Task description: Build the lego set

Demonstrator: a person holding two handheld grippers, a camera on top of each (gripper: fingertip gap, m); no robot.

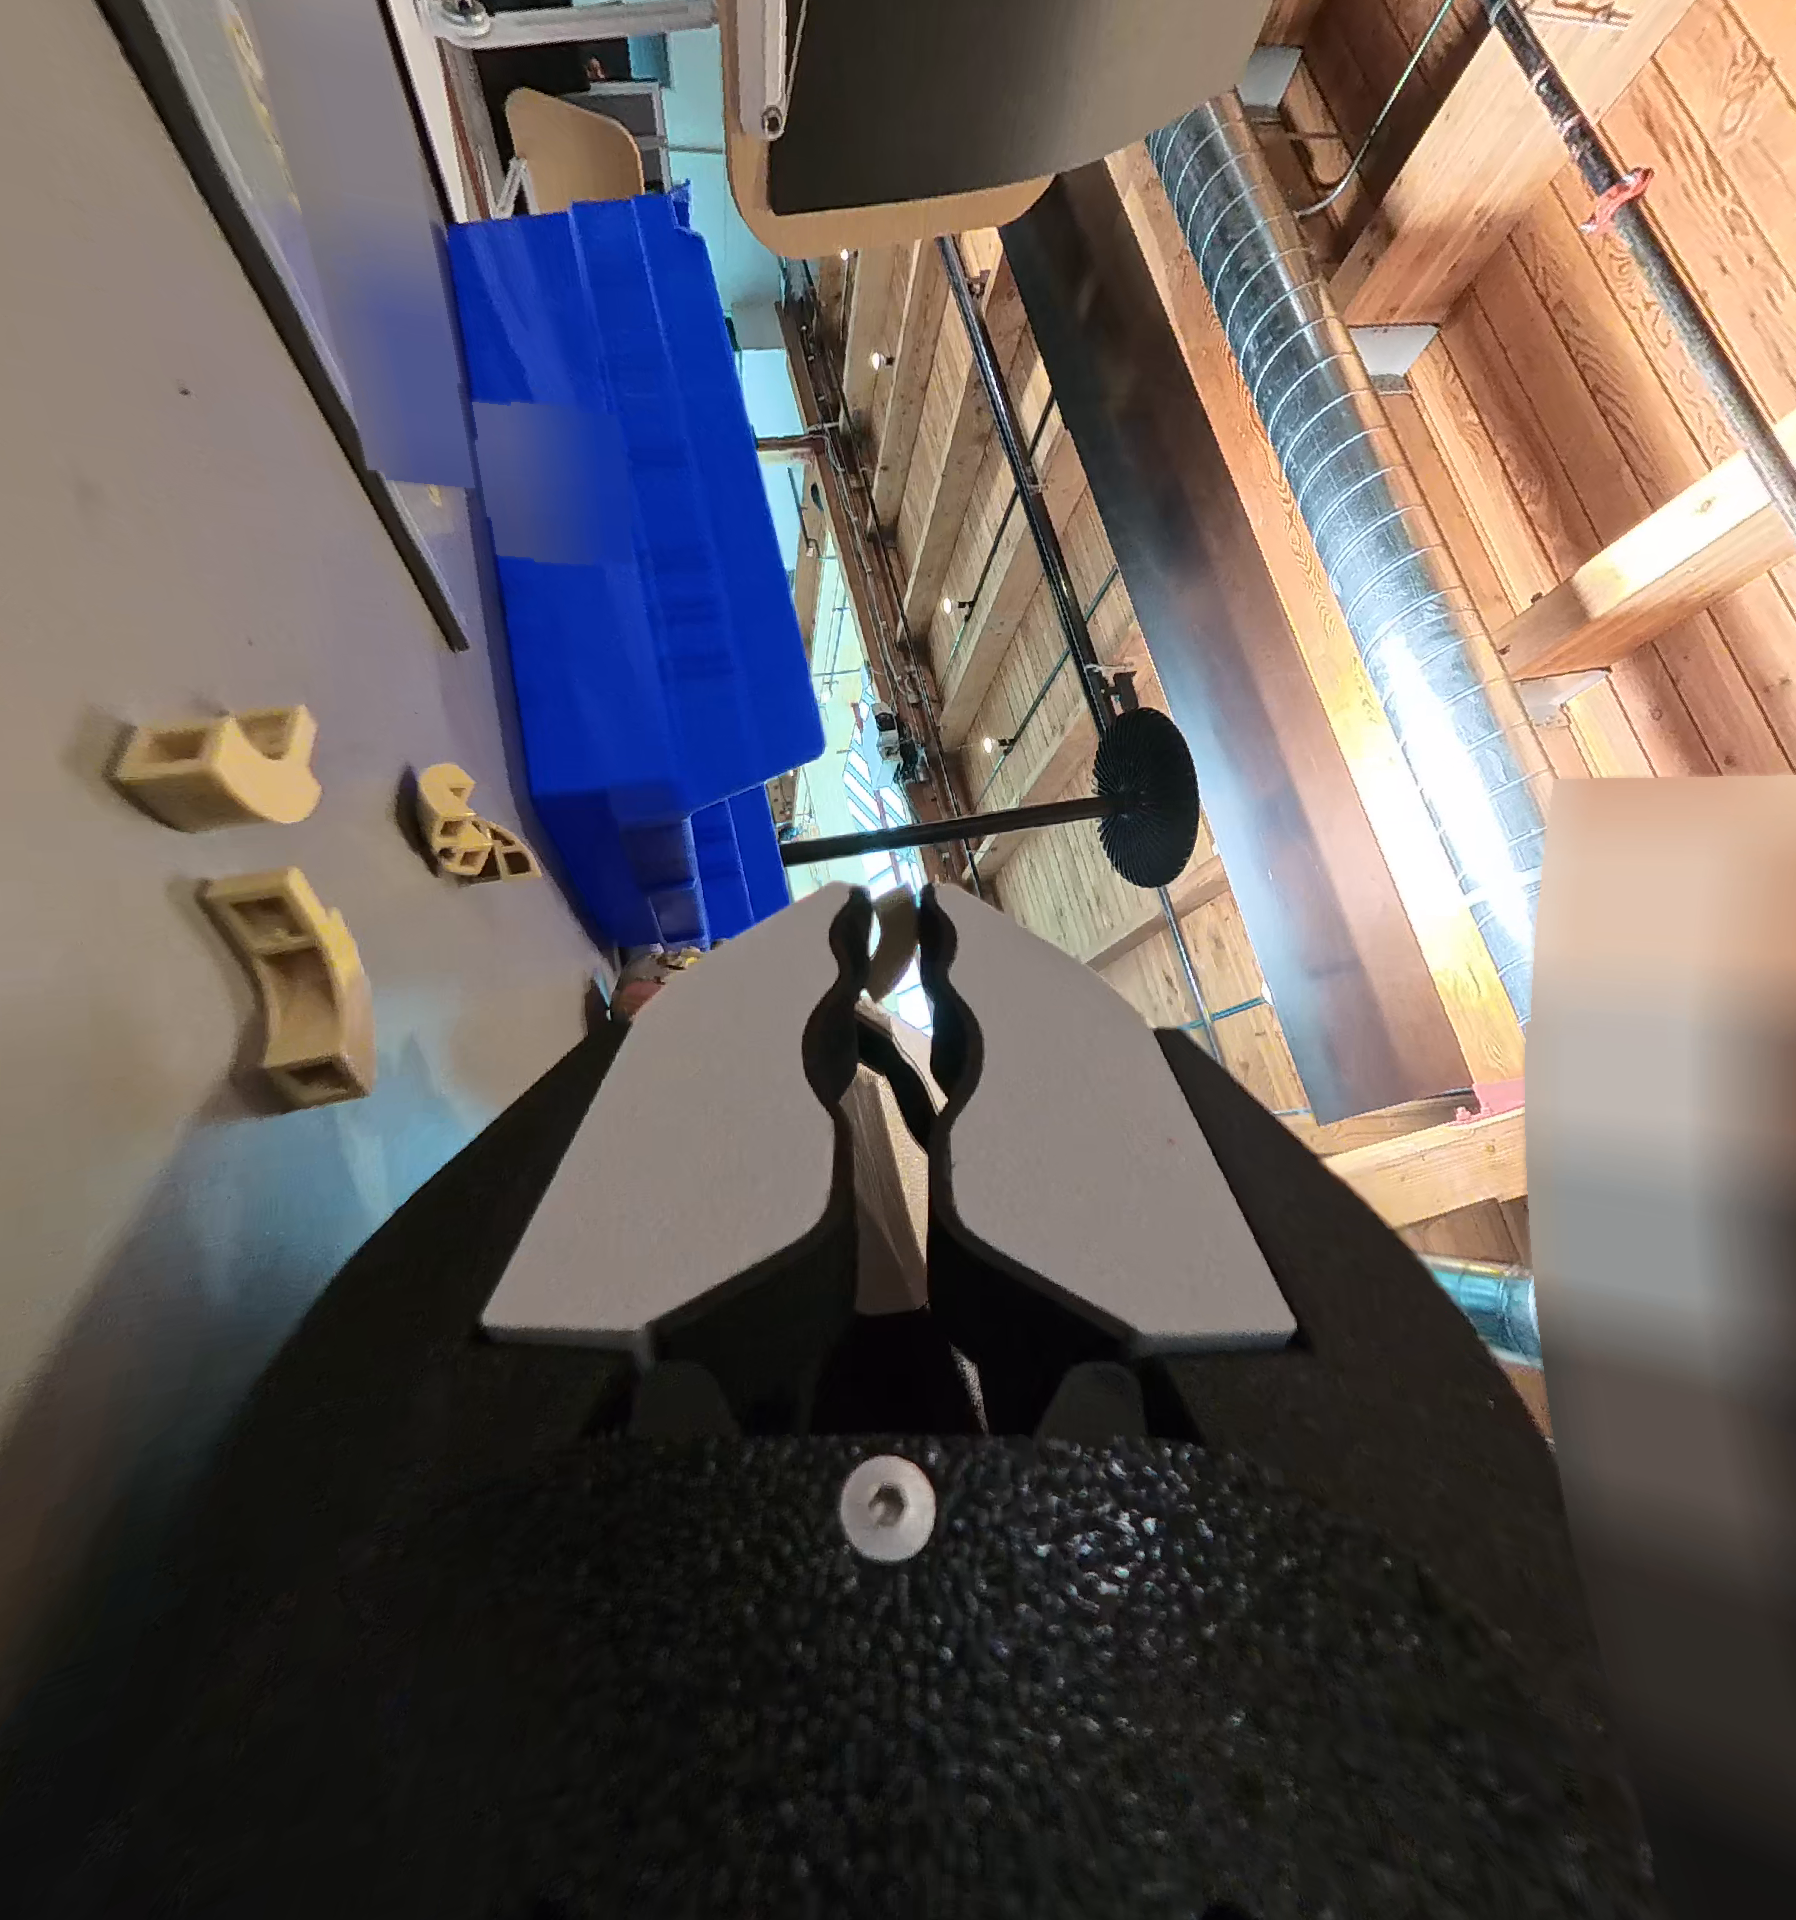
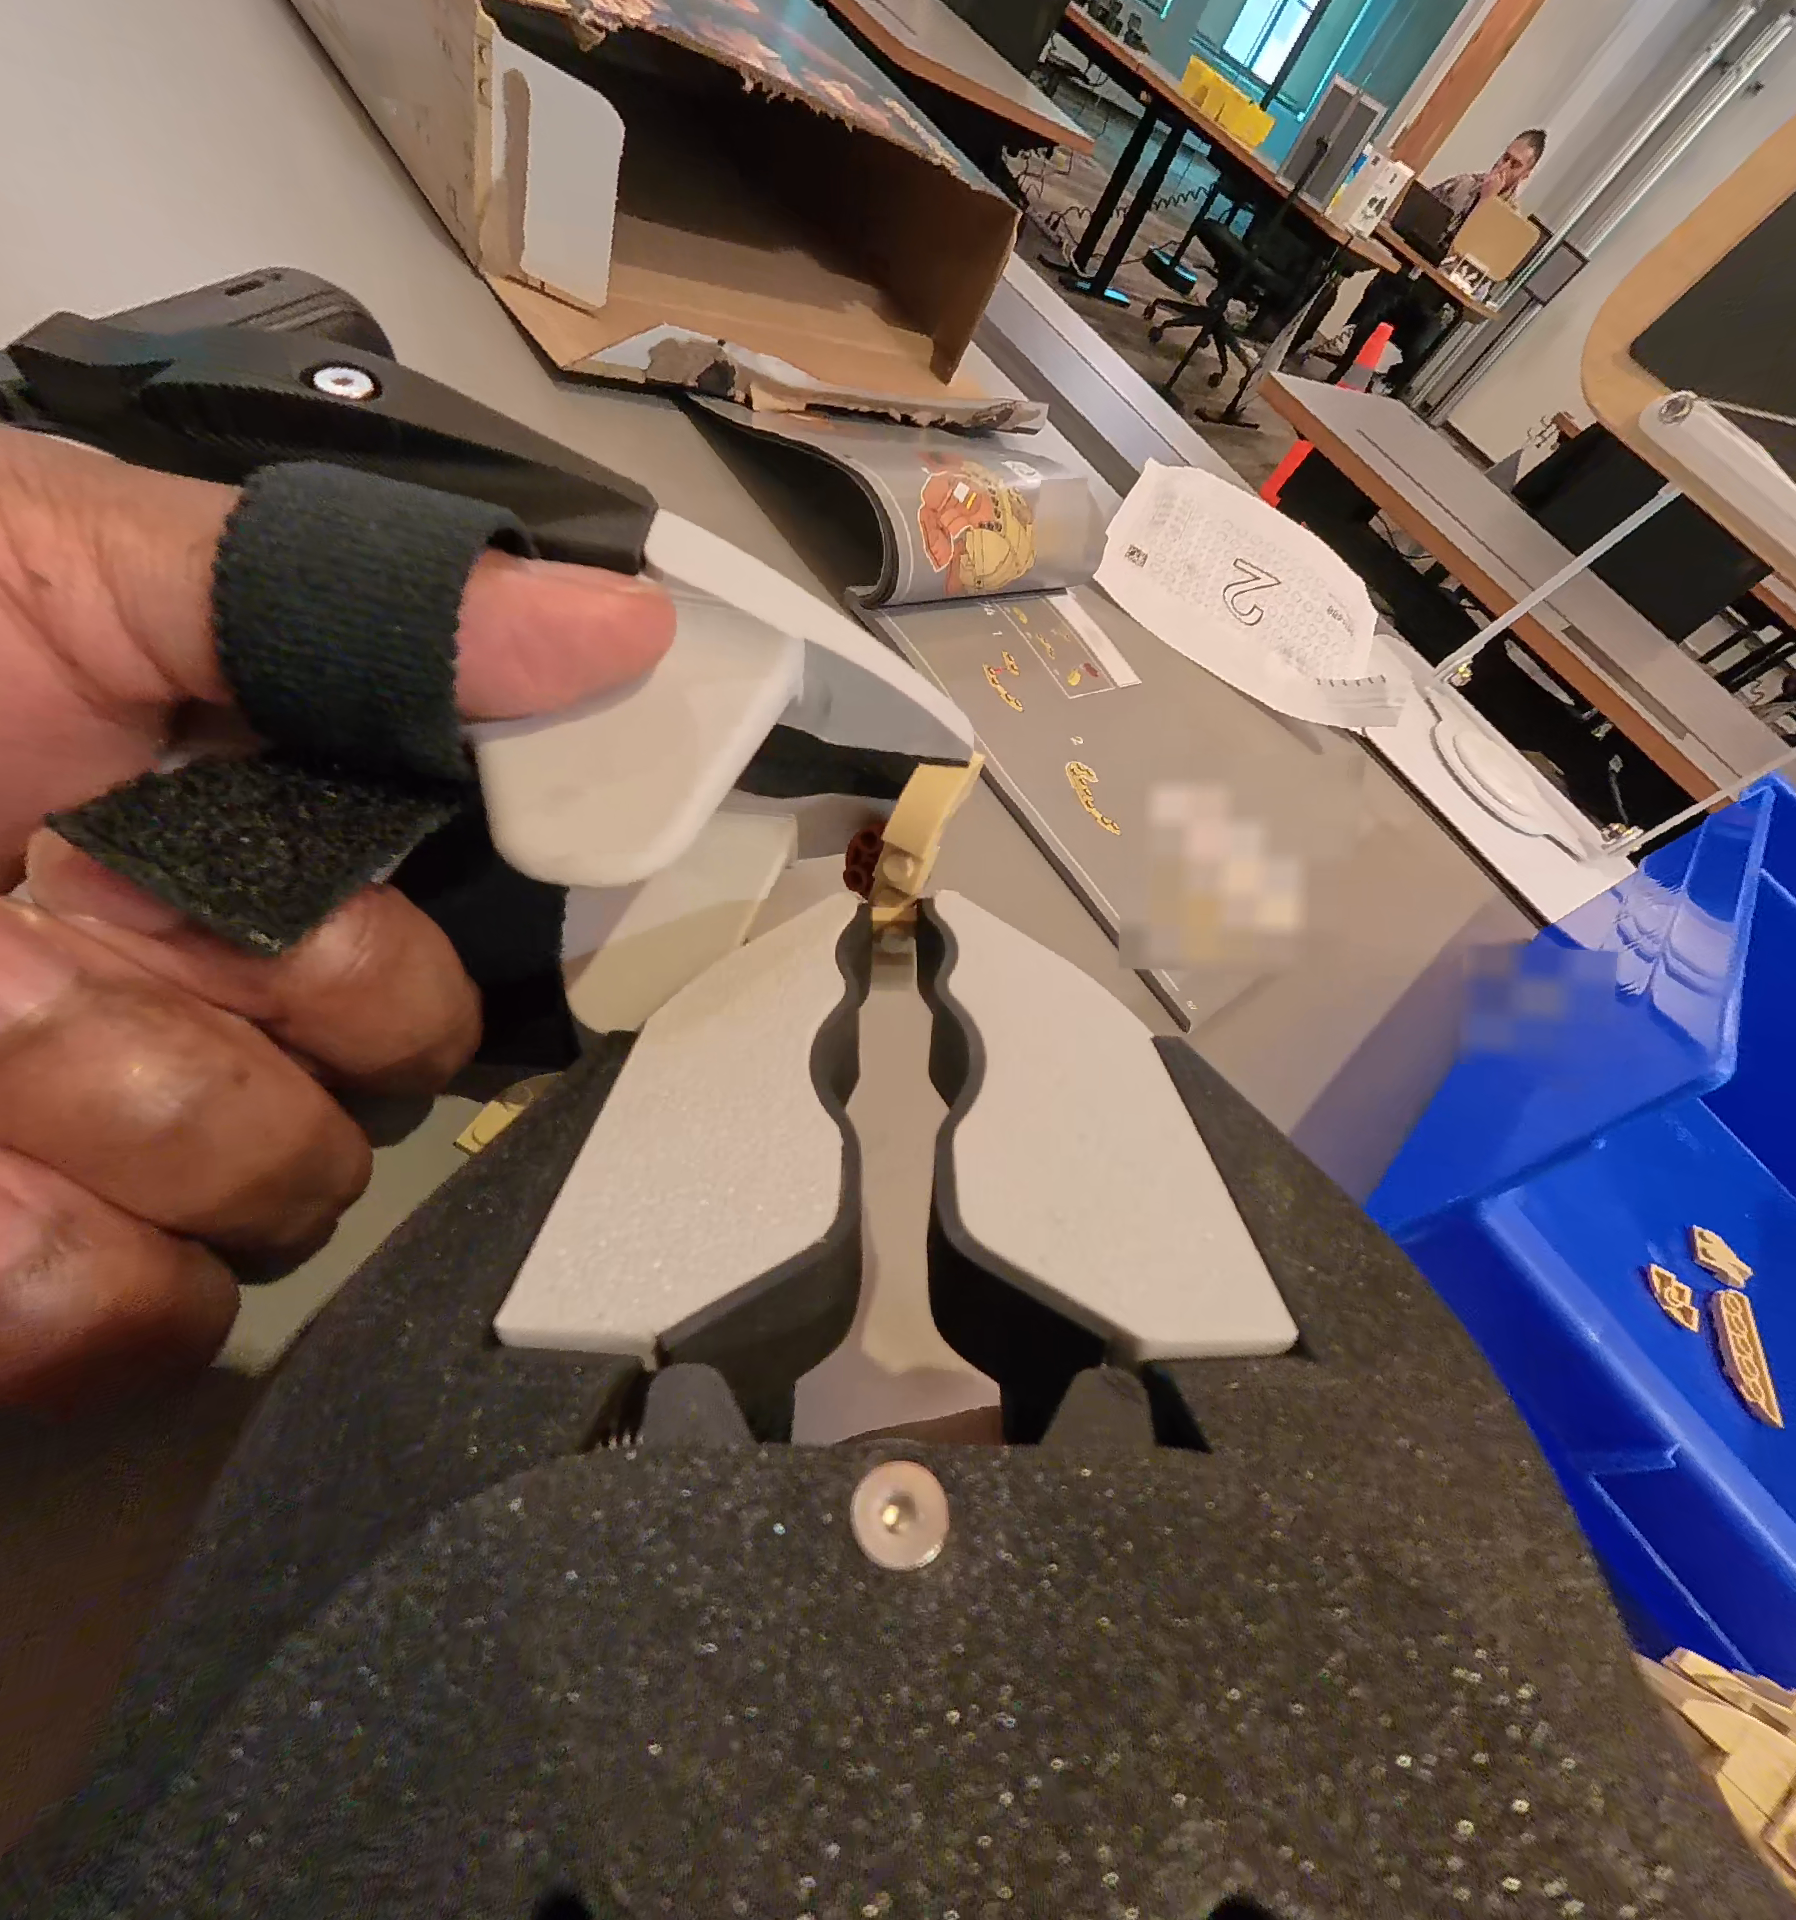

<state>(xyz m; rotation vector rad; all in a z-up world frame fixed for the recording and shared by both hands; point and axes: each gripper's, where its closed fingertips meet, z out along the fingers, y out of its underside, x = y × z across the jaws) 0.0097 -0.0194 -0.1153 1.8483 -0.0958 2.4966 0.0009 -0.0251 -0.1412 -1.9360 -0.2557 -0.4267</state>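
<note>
Where the right gripper stands: right gripper [image 2: 889, 914] is low over the grey table [image 2: 146, 156], near the blue bin [image 2: 1600, 1039] on its right
Right jaws: nearly closed, pinching the lower end of a small tan brick piece [image 2: 925, 821]; both pads bear on it
Tan brick piece: curved, upright between the two grippers and clear of the table; a small brown round part [image 2: 861, 864] is fixed to its left side
Left gripper: left gripper [image 1: 889, 909] comes in from the left, held by a hand [image 2: 146, 935] with a black strap over one finger
Left jaws: narrow gap, closed about the upper end of the same tan piece; the right pad touches it, contact at the left pad is less clear
Table, left side: three loose tan curved bricks [image 1: 291, 987] lie near together, just beside the bin
Bin contents: several flat tan pieces [image 2: 1725, 1320] lie in a near compartment
Beyond the grippers: an open booklet [image 2: 1081, 748] lies flat, with a white printed bag [image 2: 1247, 592] at its far right
Far left: a torn cardboard box [image 2: 769, 208] lies open on its side
</note>
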